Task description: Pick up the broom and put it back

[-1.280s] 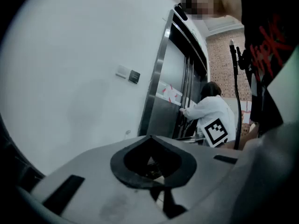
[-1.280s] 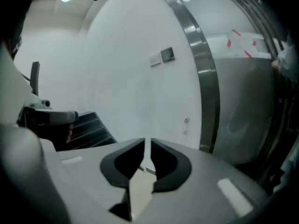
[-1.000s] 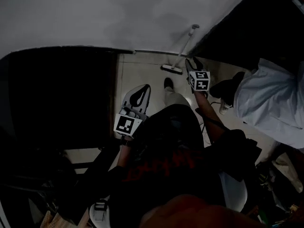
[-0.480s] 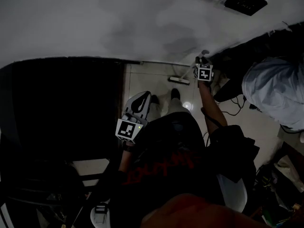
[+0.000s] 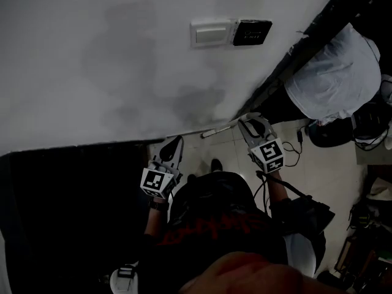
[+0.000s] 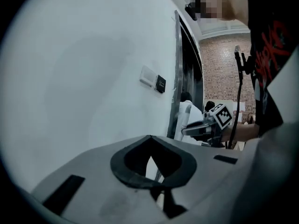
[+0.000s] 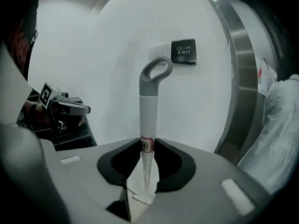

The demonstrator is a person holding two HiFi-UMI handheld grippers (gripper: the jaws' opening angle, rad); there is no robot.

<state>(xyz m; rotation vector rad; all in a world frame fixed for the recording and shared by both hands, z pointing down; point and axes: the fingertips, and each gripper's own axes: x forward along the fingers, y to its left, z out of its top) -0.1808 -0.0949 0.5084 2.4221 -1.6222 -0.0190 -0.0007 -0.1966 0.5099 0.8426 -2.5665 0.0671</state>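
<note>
The broom has a white handle (image 7: 148, 111) ending in a grey loop (image 7: 158, 71), and its pale head (image 7: 140, 190) hangs low behind the jaws in the right gripper view. My right gripper (image 7: 147, 146) grips the handle near a red-edged label, with its jaws closing and the pads against it. In the head view that right gripper (image 5: 251, 124) is raised near the wall, with the handle (image 5: 215, 131) poking out to its left. My left gripper (image 5: 173, 143) hovers beside it, shut and with nothing in it (image 6: 150, 139).
A white wall fills the front, with a white switch plate (image 5: 212, 32) and a black exit plate (image 5: 251, 32). A steel door frame (image 7: 240, 78) stands to the right. A person in white (image 5: 334, 78) is at the right, with cables (image 5: 294, 152) on the floor.
My right gripper closed on the handle and rose with the broom, whose head left the floor. My left gripper came up beside it. The head view tilted up to the wall.
</note>
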